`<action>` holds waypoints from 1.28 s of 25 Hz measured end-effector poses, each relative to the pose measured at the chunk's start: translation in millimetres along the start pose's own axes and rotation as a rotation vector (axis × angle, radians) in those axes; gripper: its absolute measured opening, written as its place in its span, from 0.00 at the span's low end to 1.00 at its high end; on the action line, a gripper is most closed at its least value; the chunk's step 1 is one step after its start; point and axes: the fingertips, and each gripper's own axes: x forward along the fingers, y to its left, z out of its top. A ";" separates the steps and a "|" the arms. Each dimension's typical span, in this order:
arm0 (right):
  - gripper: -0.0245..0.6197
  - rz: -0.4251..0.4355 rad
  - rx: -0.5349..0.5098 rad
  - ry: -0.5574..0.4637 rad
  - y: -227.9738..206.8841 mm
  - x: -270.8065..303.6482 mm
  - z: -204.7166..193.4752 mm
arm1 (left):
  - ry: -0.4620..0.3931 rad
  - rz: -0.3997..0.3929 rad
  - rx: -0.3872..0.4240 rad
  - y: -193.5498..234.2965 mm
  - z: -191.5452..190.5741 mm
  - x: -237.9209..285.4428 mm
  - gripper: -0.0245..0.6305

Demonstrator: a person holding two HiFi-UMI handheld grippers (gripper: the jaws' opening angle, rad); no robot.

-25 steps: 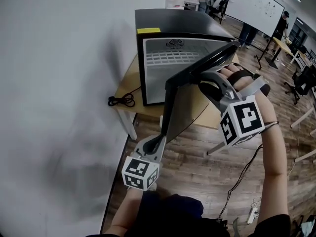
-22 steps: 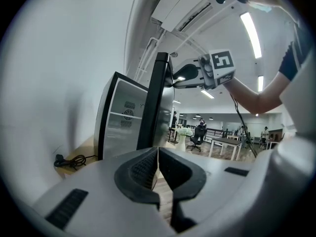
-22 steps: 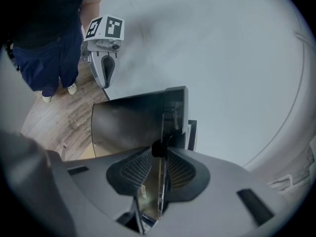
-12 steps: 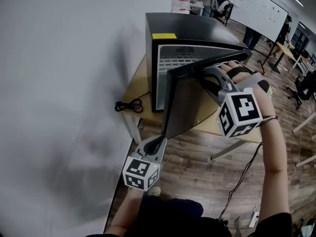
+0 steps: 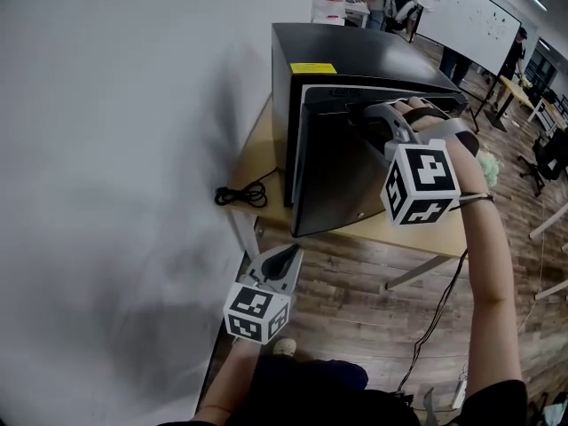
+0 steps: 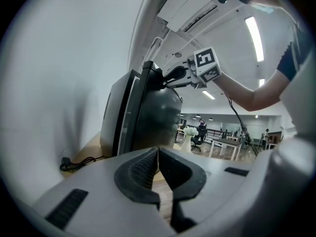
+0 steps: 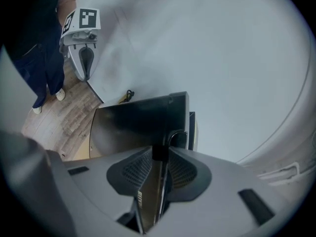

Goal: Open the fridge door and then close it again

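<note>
- Step in hand, as judged: the closing half of the task. The small black box-shaped fridge [image 5: 355, 47] stands on the light wooden table [image 5: 260, 149], hard against the white wall [image 5: 115, 149] at the left. Its glossy black door [image 5: 333, 185] is almost shut, with only a narrow pale slit along the top.
- Your right gripper [image 5: 373, 118] pinches the door's top edge, one pad on each face.
- Your left gripper [image 5: 288, 254] hangs low at near left, well apart from the fridge. Its jaws are pressed together on nothing.
- Next move, as judged: push the door flush to the cabinet, then spread the right jaws and lift off the edge.
- Edges and room: a coiled black cable [image 5: 241, 193] lies at the table's left edge, beside the fridge. The wall bounds the left, and open wooden floor [image 5: 355, 300] lies near and right for withdrawal.
</note>
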 end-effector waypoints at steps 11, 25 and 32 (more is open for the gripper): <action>0.16 -0.025 0.043 0.128 -27.8 45.1 1.4 | 0.002 -0.008 -0.009 29.3 3.8 -2.6 0.05; 0.17 -0.110 0.121 0.099 -37.5 51.0 0.9 | 0.014 -0.029 0.005 30.9 2.0 -12.0 0.05; 0.20 -0.338 0.380 -0.033 -40.2 -5.7 -15.8 | 0.012 -0.046 0.018 18.6 2.9 -19.7 0.05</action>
